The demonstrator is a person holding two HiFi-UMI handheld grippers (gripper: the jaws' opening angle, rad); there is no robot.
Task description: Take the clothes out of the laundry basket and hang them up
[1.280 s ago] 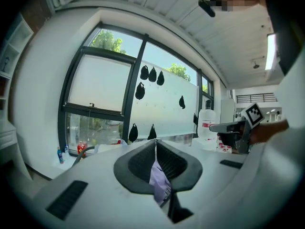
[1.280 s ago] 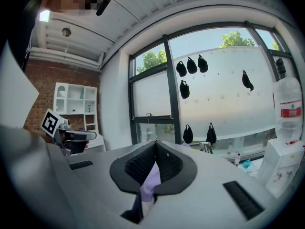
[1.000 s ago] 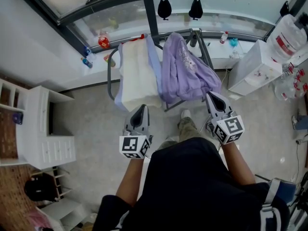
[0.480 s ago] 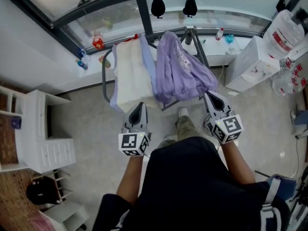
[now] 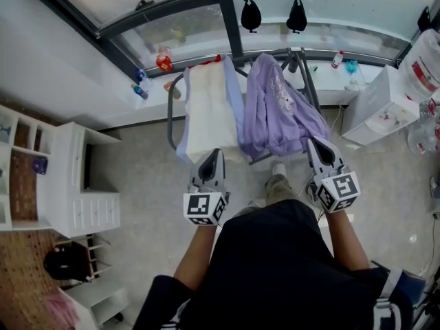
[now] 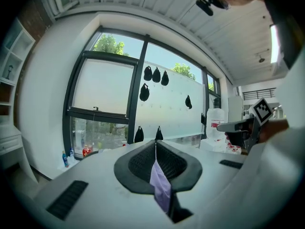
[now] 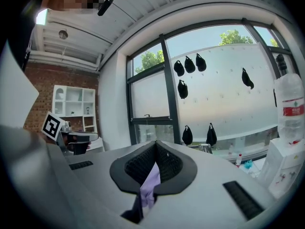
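A drying rack stands by the window. A white cloth with pale blue edges and a purple garment hang over it. My left gripper is shut, its tip at the white cloth's lower edge. My right gripper is shut beside the purple garment's lower right corner. In the left gripper view a strip of lavender cloth is pinched between the jaws. The right gripper view shows another strip of lavender cloth pinched the same way. No laundry basket is in view.
A white drawer unit stands at the left and a white cabinet at the right with a large water bottle beyond it. Small bottles line the sill. Black pouches hang on the window.
The head view has shifted a little, so the rack sits further right in the frame. Both grippers keep their place before the rack and stay shut.
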